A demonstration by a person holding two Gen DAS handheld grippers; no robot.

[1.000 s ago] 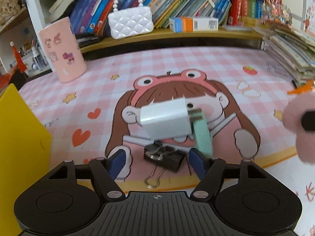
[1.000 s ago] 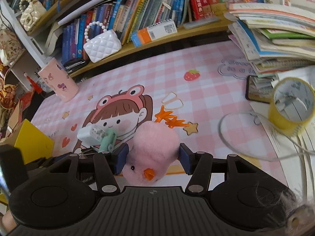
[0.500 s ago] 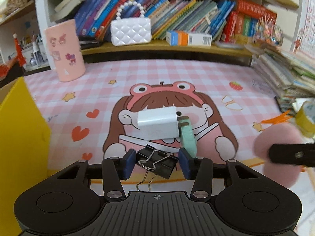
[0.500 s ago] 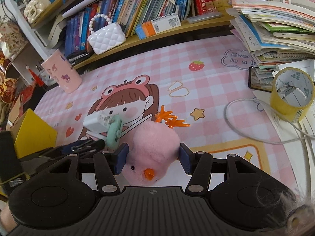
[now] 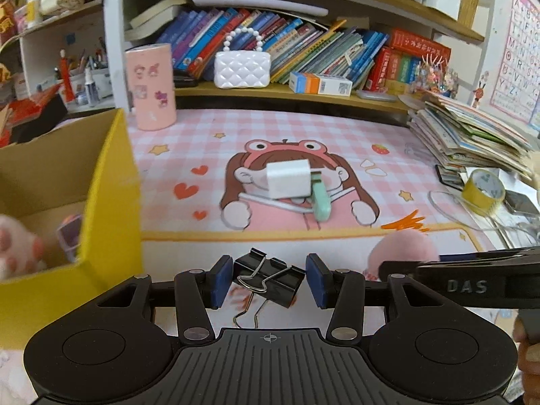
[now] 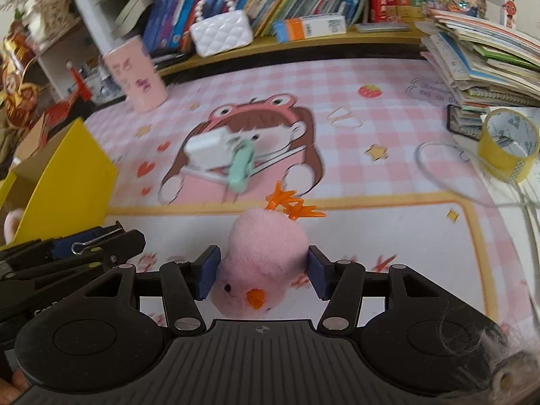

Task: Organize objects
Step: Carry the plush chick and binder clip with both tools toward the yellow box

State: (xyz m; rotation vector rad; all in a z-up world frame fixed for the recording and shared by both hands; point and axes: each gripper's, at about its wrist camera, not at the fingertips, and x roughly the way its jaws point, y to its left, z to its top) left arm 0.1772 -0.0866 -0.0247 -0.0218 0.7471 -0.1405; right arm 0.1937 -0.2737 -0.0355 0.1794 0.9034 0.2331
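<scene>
Binder clip [image 5: 268, 278] in left gripper [image 5: 269, 281], plush chick [image 6: 263, 270] in right gripper [image 6: 263, 271]

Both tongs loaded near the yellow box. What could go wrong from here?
1. The left tongs hold the binder clip skewed, gripped at its left end only; it may twist out.
2. The right tongs sit close beside the left; they may collide at the yellow box.
3. The plush chick is soft and may slip.
</scene>
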